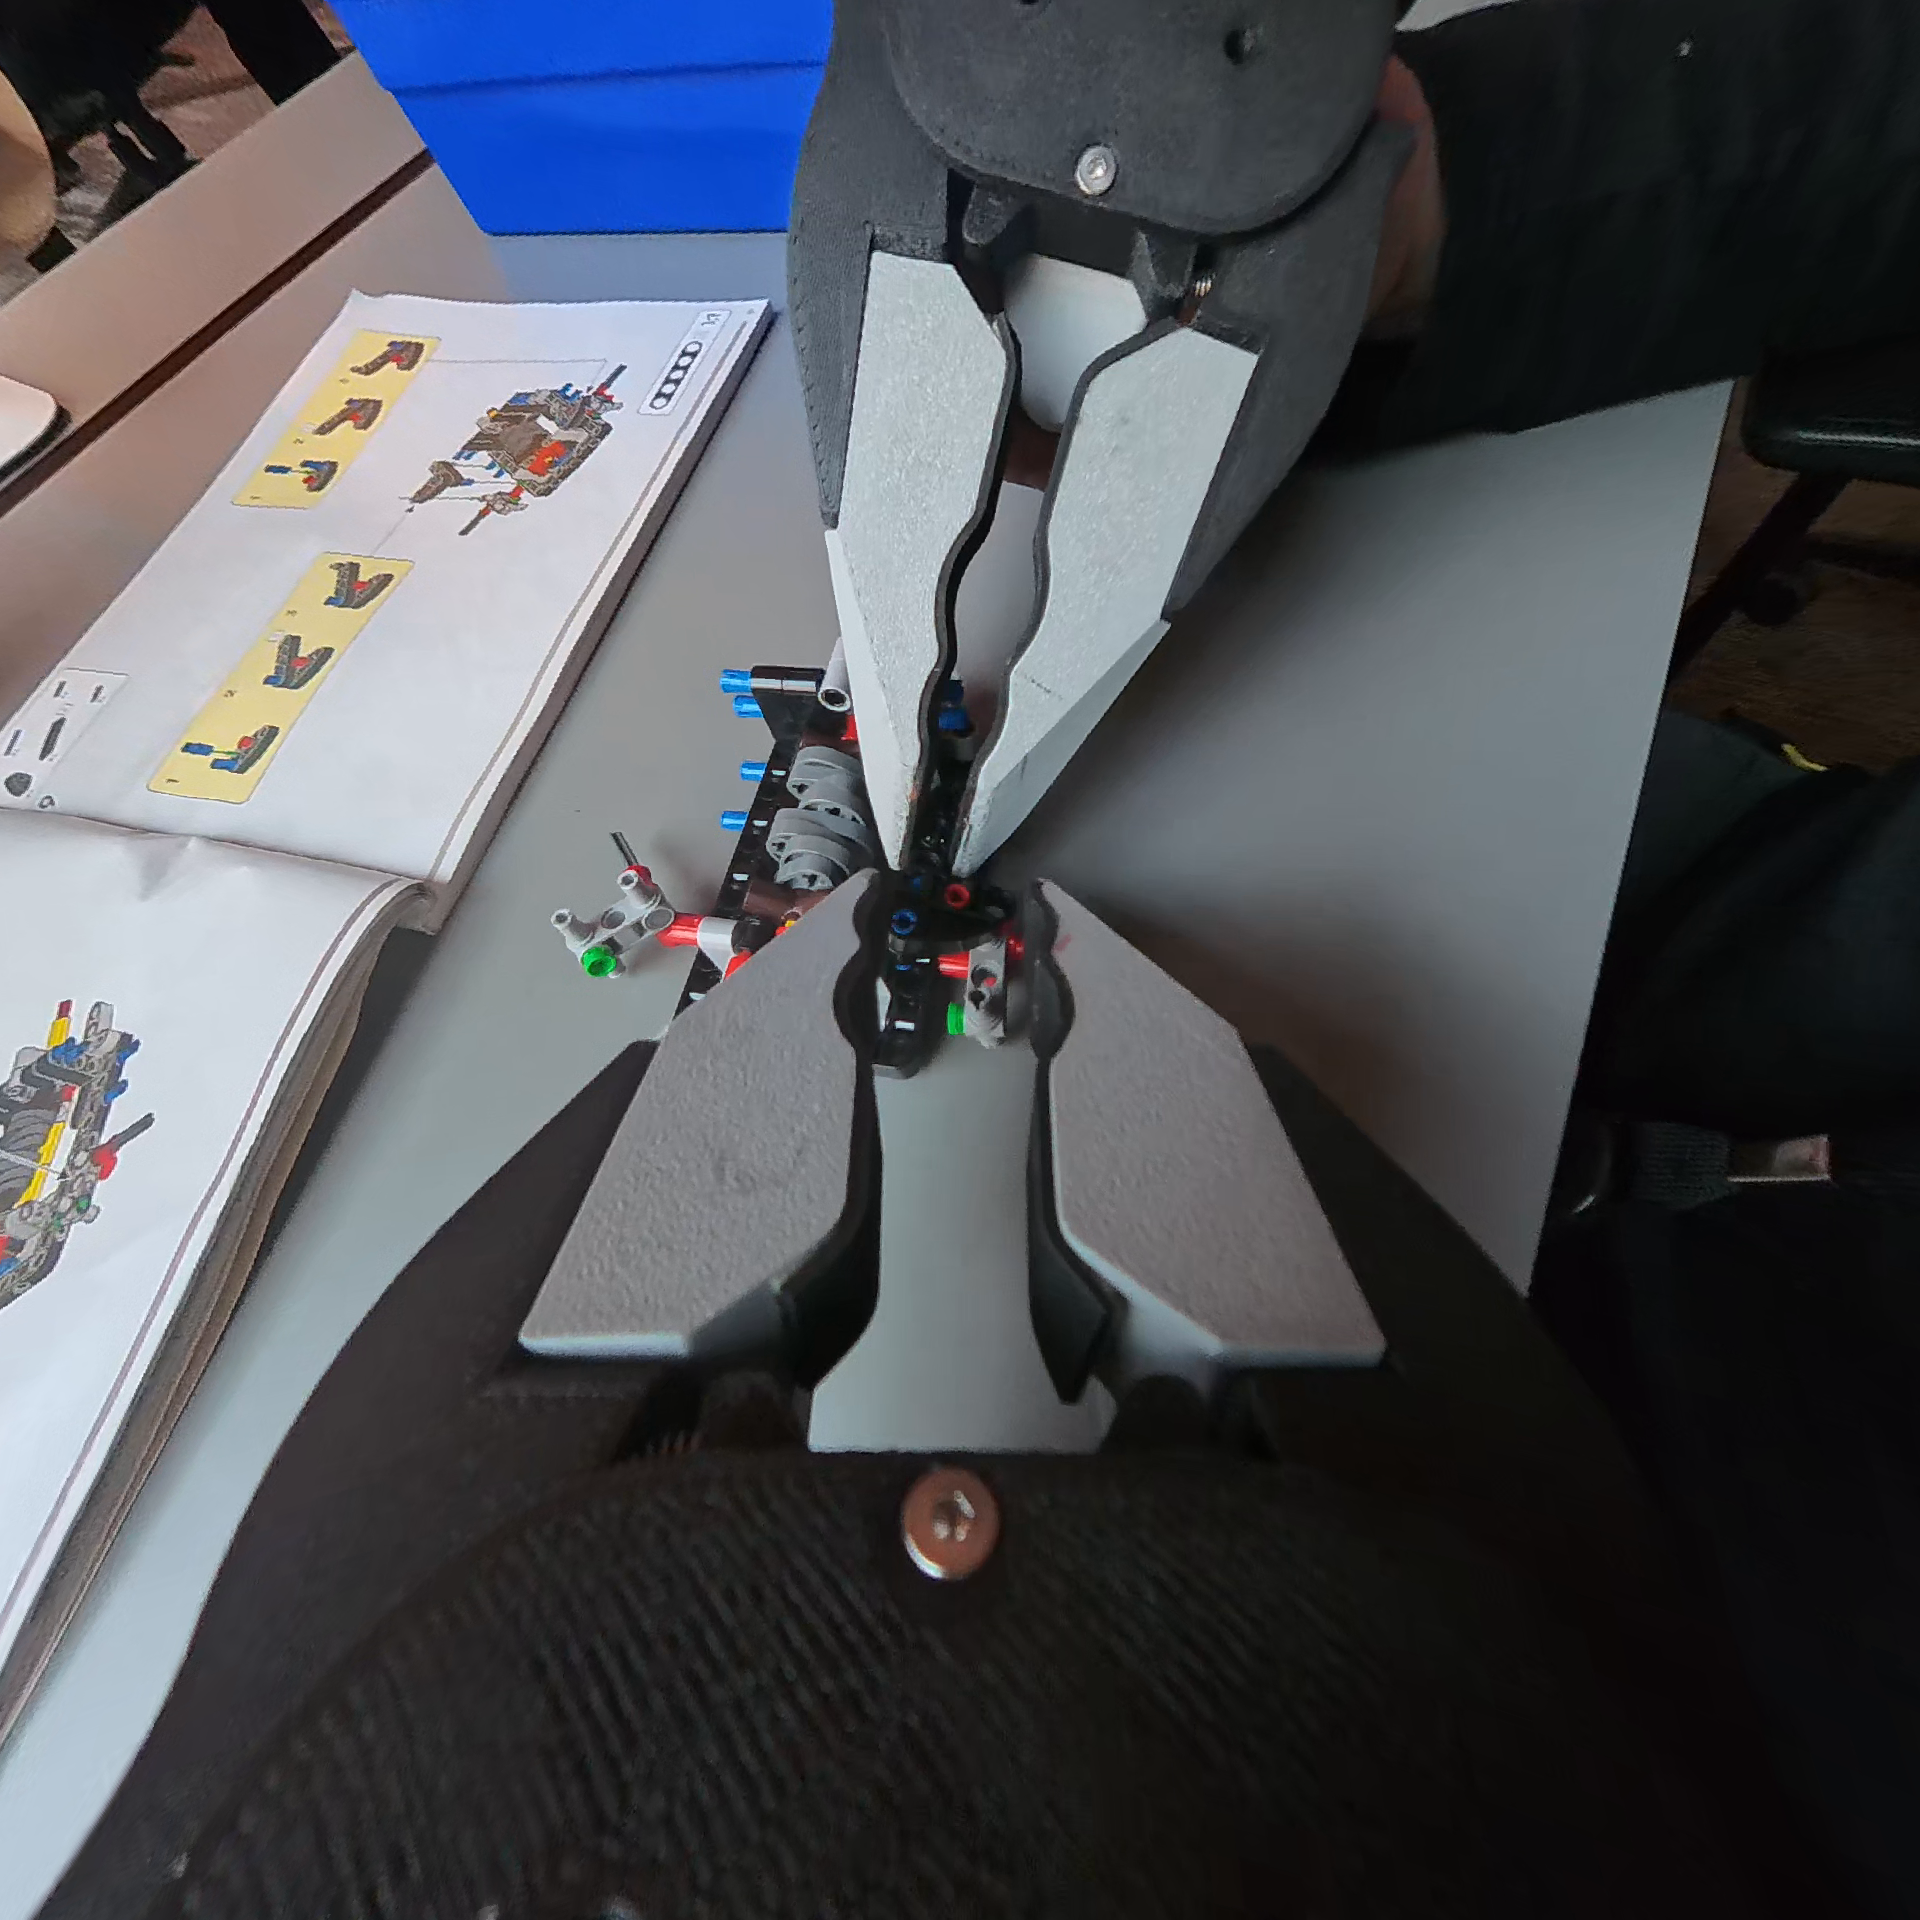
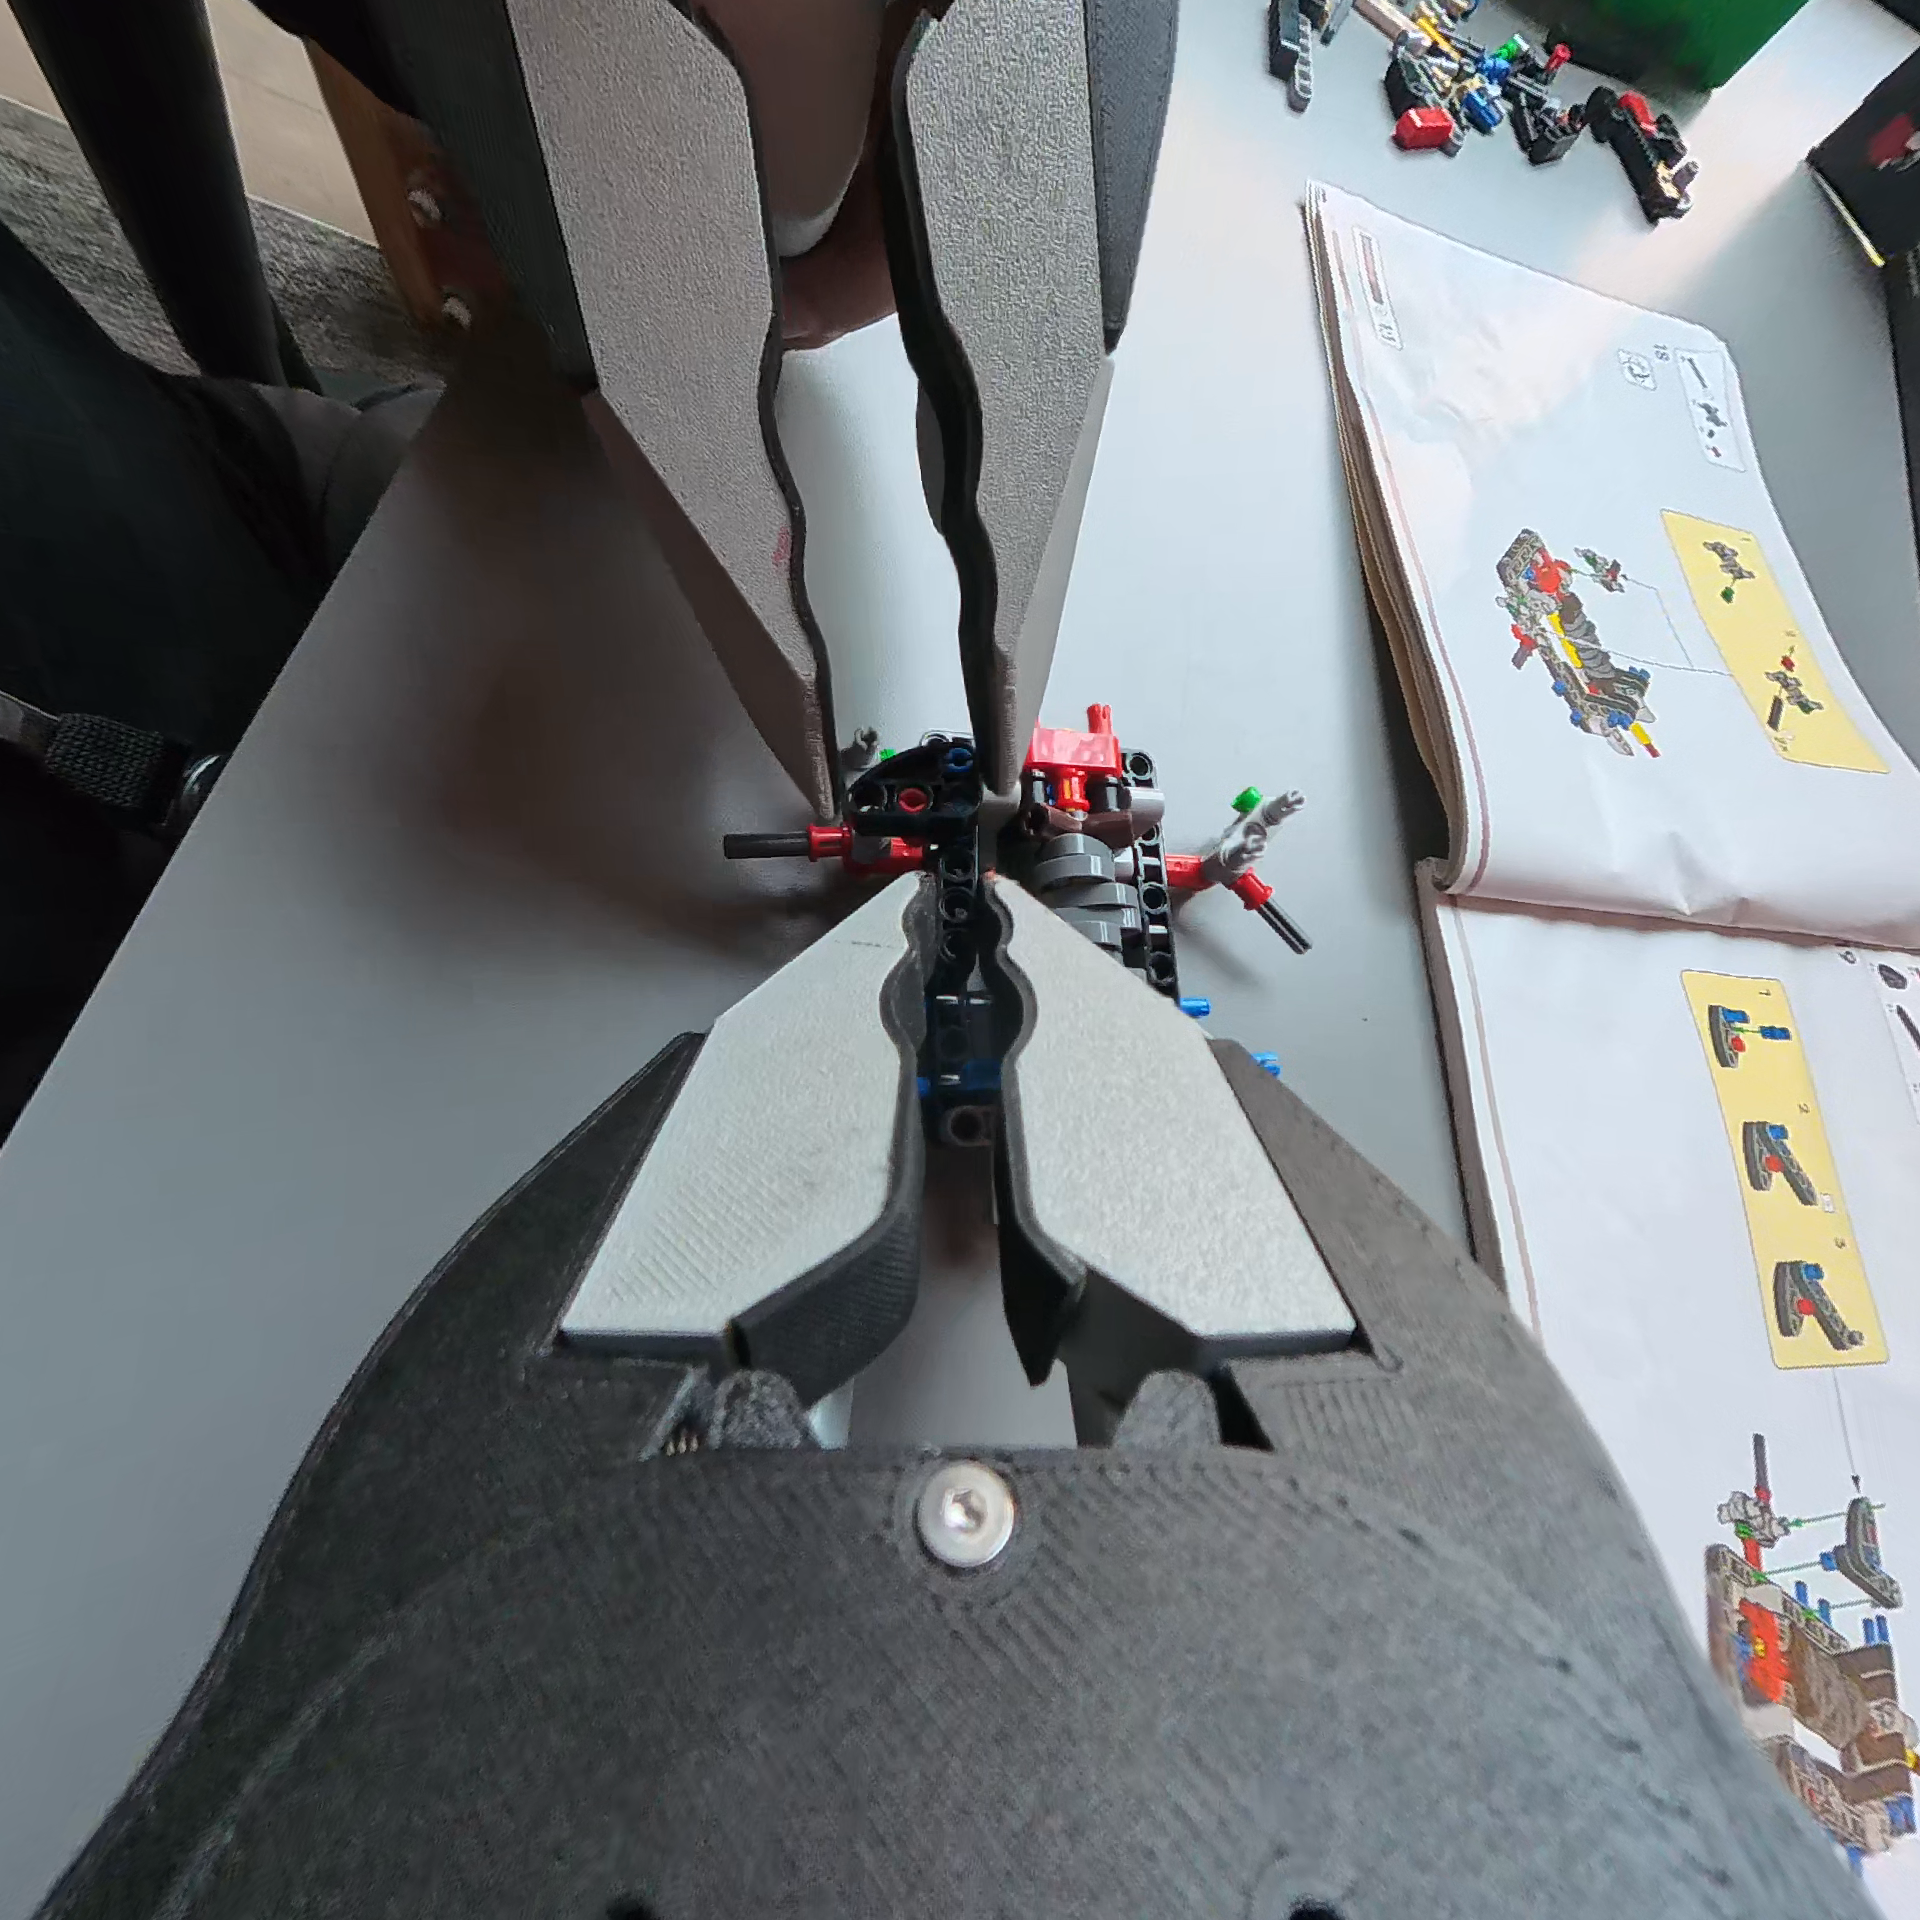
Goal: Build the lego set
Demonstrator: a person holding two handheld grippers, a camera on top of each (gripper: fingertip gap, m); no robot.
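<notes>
- Two grippers meet tip to tip over the lego assembly [image 1: 831,821] on the grey table [image 1: 1299,831], beside the open instruction booklet [image 1: 343,582].
- Left gripper [image 1: 951,904]: fingers clamped on the assembly's end with red and green pins.
- Right gripper [image 2: 956,883]: fingers pinched on a black beam of the assembly.
- Left wrist view only — a blue bin [image 1: 613,114].
- Right wrist view only — loose lego parts [image 2: 1486,83] beyond the booklet.

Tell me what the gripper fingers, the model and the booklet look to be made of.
Fingers: likely printed plastic, matte grey, grainy layered surface.
Model: hard plastic, glossy, with shiny highlights on the coloured pins.
Booklet: paper, smooth with slight sheen; curling stacked pages.
</notes>
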